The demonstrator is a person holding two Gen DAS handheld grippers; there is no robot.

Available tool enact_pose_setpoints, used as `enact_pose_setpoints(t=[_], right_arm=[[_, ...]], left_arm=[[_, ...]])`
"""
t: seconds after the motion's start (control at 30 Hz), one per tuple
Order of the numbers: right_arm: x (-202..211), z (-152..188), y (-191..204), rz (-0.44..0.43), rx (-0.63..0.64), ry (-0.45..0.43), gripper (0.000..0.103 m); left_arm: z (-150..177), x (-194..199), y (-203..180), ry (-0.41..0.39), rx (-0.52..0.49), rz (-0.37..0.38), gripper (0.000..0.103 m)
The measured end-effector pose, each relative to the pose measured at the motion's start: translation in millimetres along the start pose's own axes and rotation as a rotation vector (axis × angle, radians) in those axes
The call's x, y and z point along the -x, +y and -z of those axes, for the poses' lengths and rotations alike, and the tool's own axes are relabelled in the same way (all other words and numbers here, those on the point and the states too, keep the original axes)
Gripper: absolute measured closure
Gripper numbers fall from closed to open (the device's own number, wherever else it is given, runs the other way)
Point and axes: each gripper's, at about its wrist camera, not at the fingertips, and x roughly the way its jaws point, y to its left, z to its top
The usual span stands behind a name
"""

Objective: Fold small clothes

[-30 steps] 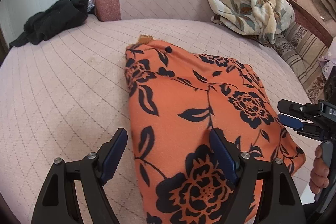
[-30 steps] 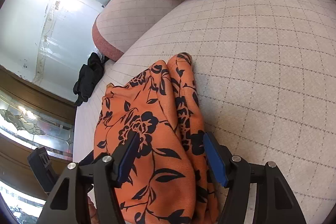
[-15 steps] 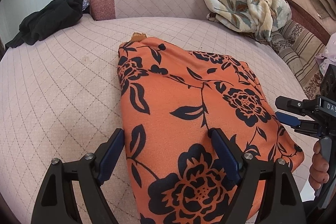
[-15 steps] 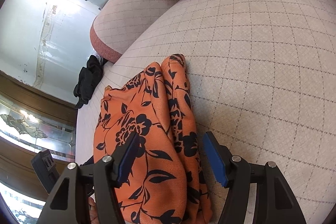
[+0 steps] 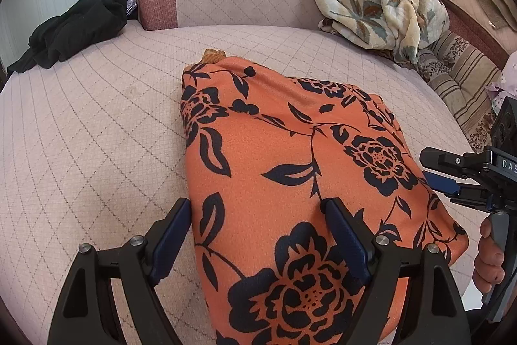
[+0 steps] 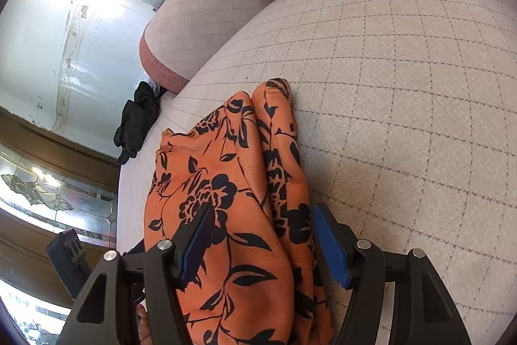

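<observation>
On the quilted sofa seat [image 5: 97, 125], orange floral garment [image 5: 290, 170] lies folded, near edge cropped; left gripper [image 5: 258, 235] and right gripper [image 6: 261, 235] spread, astride it.

Home living room: quilted sofa [image 5: 97, 134], floral blanket [image 5: 378, 5], stained-glass door [image 6: 38, 193].

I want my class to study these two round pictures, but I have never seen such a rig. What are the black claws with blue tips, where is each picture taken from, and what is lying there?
No robot here: a person holds a two-finger gripper in each hand, with a wide-angle camera on each looking along its fingers. One picture comes from the left gripper, the other from the right gripper. On the quilted pink cushion lies a folded orange floral garment. Both grippers are open, straddling its edges, gripping nothing. Behind lie a black cloth and a cream leaf-print blanket.
</observation>
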Motion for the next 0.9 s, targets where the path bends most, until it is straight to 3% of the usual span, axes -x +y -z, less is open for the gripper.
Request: enact_pose_setpoints(t=[0.9], right_arm=[[-16,0,-16,-0.003,-0.058,0.044,0.036]], left_arm=[[1,-8,1,0.022,0.009,0.015,0.014]])
